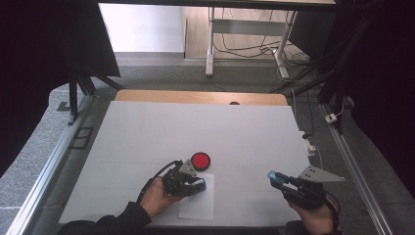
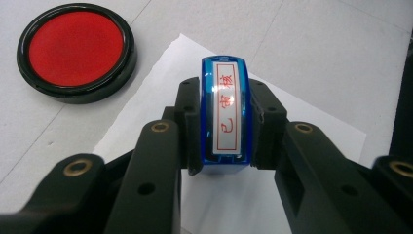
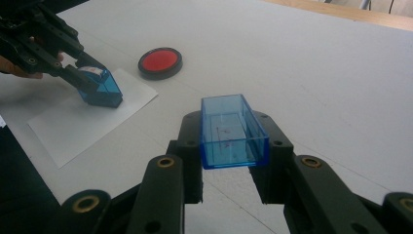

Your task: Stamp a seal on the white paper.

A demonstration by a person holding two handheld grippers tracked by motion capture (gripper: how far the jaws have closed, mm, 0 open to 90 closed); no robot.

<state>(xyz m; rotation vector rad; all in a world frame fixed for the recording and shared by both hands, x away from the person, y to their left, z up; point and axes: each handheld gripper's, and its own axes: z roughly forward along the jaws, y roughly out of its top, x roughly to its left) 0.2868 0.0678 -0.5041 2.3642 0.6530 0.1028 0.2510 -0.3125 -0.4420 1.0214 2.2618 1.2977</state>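
My left gripper (image 1: 195,185) (image 2: 225,126) is shut on a blue stamp (image 2: 225,114) with a white label and red characters on top. The stamp (image 1: 199,184) (image 3: 101,87) stands on a white sheet of paper (image 1: 198,205) (image 2: 160,87) (image 3: 73,122), its base down on the sheet. A round black pad of red ink (image 1: 200,160) (image 2: 76,48) (image 3: 160,62) lies just beyond the paper. At the near right, my right gripper (image 1: 275,179) (image 3: 229,141) is shut on the stamp's clear blue cap (image 1: 275,177) (image 3: 231,131), held above the table with its open side up.
A white mat (image 1: 205,127) covers the table, with a strip of wood (image 1: 200,96) showing at its far edge. Metal rails run along both sides. Desk legs and cables (image 1: 244,46) lie on the floor beyond.
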